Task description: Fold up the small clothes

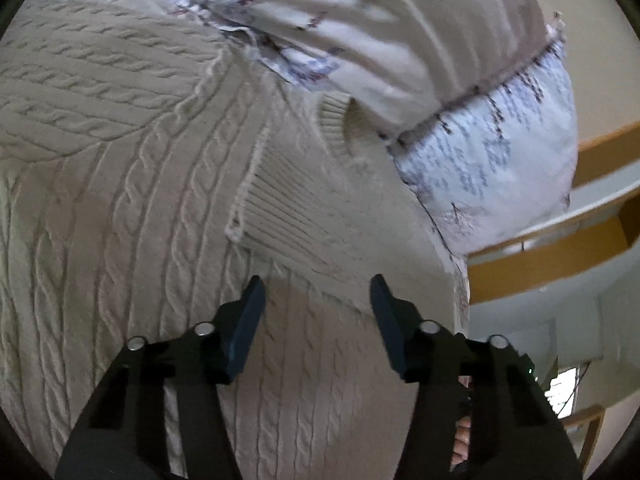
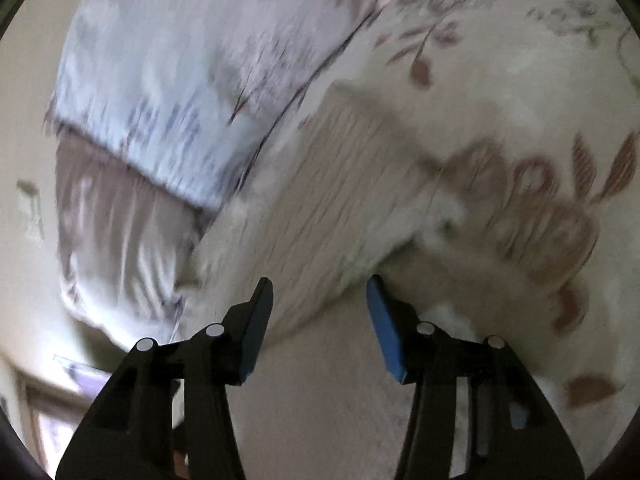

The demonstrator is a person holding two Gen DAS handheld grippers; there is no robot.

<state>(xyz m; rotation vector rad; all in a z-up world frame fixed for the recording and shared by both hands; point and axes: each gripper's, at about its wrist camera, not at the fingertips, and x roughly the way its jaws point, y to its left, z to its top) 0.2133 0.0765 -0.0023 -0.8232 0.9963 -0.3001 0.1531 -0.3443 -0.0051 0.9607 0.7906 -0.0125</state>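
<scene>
Cream cable-knit sweater (image 1: 132,184), spread wide across the left wrist view, cable ropes running in several directions where panels meet. Ribbed cuff of a sleeve (image 1: 280,208) laid over the body, seam edge showing pale and slightly frayed. A second ribbed edge (image 1: 334,124) curled up near the top, tucked against patterned fabric behind. In the right wrist view, blurred: a ribbed cream section (image 2: 340,200) slanting across the middle, resting on floral cloth.
</scene>
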